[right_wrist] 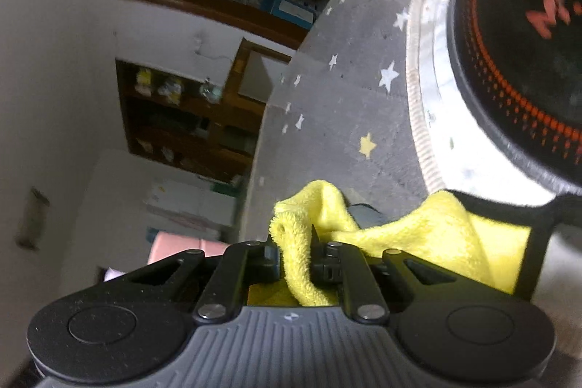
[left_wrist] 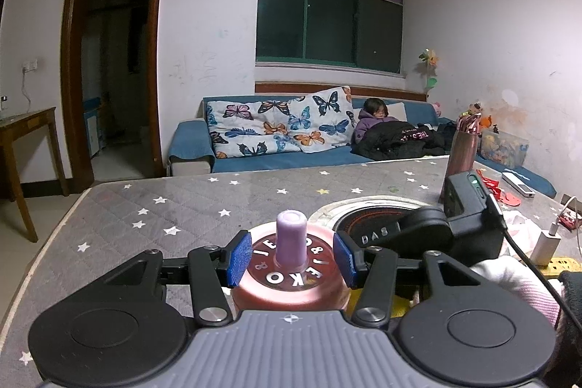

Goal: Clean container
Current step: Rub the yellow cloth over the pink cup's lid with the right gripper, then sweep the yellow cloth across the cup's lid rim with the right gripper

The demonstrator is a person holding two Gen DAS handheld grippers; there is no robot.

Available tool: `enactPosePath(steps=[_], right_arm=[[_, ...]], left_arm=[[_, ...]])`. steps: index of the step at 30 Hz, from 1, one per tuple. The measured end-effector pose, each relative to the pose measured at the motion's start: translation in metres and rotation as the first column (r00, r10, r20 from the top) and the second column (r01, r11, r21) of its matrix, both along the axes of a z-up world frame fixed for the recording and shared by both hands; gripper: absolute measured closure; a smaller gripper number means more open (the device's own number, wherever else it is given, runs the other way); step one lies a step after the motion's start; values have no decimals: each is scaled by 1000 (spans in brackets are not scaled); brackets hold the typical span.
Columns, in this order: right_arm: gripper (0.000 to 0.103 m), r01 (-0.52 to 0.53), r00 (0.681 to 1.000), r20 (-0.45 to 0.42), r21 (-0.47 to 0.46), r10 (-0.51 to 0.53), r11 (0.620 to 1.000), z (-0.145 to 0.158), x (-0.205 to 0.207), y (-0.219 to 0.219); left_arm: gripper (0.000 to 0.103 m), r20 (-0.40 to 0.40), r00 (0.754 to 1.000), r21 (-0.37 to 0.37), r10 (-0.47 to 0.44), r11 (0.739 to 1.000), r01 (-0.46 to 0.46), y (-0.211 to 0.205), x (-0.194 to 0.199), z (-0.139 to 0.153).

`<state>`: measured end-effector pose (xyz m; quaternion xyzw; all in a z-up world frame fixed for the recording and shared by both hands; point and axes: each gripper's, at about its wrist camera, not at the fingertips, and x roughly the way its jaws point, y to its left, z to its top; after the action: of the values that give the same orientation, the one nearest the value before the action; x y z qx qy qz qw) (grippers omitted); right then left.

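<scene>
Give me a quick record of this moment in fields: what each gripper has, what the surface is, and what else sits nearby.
left gripper: shut on pink container, blue pads against its lid
container top: purple spout, upright
right gripper: shut on yellow cloth
surface: grey star-print table cover
nearby: round black cooktop set into the table; pink tumbler at the far edge

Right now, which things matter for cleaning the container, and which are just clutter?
For the job:
pink container, clamped in left gripper
yellow cloth, pinched in right gripper

Just lying about:
cooktop
flask
power strip
charger
</scene>
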<state>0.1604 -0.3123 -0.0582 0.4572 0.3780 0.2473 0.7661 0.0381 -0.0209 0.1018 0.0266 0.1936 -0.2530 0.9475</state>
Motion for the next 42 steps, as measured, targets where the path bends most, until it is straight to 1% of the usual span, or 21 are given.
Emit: enactPosePath(steps=[3,6,8,10,13,18,22,26,27,30,33,37,40,42], right_arm=[[92,-30,999,23,-105,32,994,11,-9,4],[92,-53,997,46,-220,64,974,22,-27,8],[92,-58,996,56,-259,75,964,26,-39,12],[92,-60,995,56,-258,77,964,29,-48,12],[92,-48,997,57,-181,59,982,34,-54,5],[93,-67,995,75,-34,69,997,44,-43,2],[93,-86,993,92,85,78,993,52,-32,1],[93,-106,990,110,202,85,974,60,-22,0],[93,-106,991,104,219,85,970,58,-17,1],[93,-83,996,49,254,73,964,42,-8,0],[93,-67,997,-13,255,73,965,22,-5,-4],[93,-52,995,-69,226,70,973,0,-7,-3],[93,-51,994,-85,199,69,979,-9,-10,-3],[93,-52,995,-80,164,66,985,-9,-17,-5]], left_arm=[[49,-4,1000,3,-1,1000,1,3,0,1],[49,-2,1000,9,-11,1000,11,3,-1,1],[49,4,1000,18,-26,999,26,1,-3,0],[49,10,999,27,-42,999,41,-1,-6,0],[49,12,999,31,-48,998,48,-1,-5,-1],[49,17,998,30,-55,998,55,0,-6,-2],[49,21,998,27,-58,998,58,1,-8,-3],[49,22,998,21,-61,998,61,3,-7,-4],[49,22,998,20,-62,998,62,3,-7,-5],[49,27,998,21,-65,998,64,4,-8,-5],[49,27,998,17,-65,998,64,4,-8,-6],[49,27,998,18,-65,998,64,4,-9,-5],[49,26,998,18,-63,998,63,4,-9,-5],[49,27,998,20,-62,998,61,3,-10,-4]])
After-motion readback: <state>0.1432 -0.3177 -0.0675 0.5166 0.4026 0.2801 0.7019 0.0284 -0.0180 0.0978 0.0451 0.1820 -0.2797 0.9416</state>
